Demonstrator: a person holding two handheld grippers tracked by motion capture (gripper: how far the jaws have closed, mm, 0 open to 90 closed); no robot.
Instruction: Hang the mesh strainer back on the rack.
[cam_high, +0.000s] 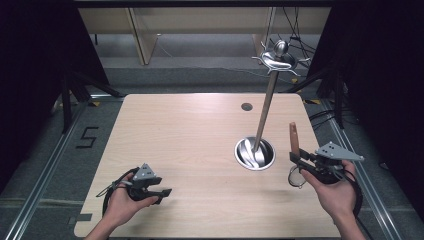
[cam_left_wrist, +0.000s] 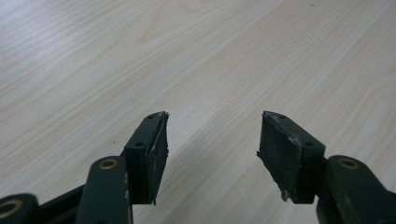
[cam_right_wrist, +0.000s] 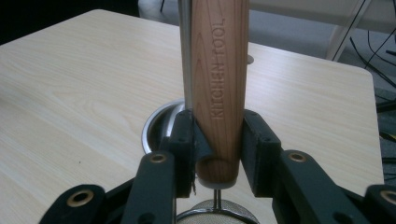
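My right gripper is shut on a small strainer and holds it upright above the table's right side. The strainer's wooden handle points up and its wire mesh ring hangs below the jaws. In the right gripper view the handle, stamped KITCHEN TOOL, sits squeezed between both pads of my right gripper, with the mesh at the bottom edge. Just left of it stands a metal hanging rack: round base, slim pole, hooks on top. My left gripper rests open near the front left, with nothing between its fingers.
The light wooden table has a small dark cable hole near its far edge. The rack's base shows right behind the held handle. Dark curtains and stands flank the table; cables lie on the floor at the right.
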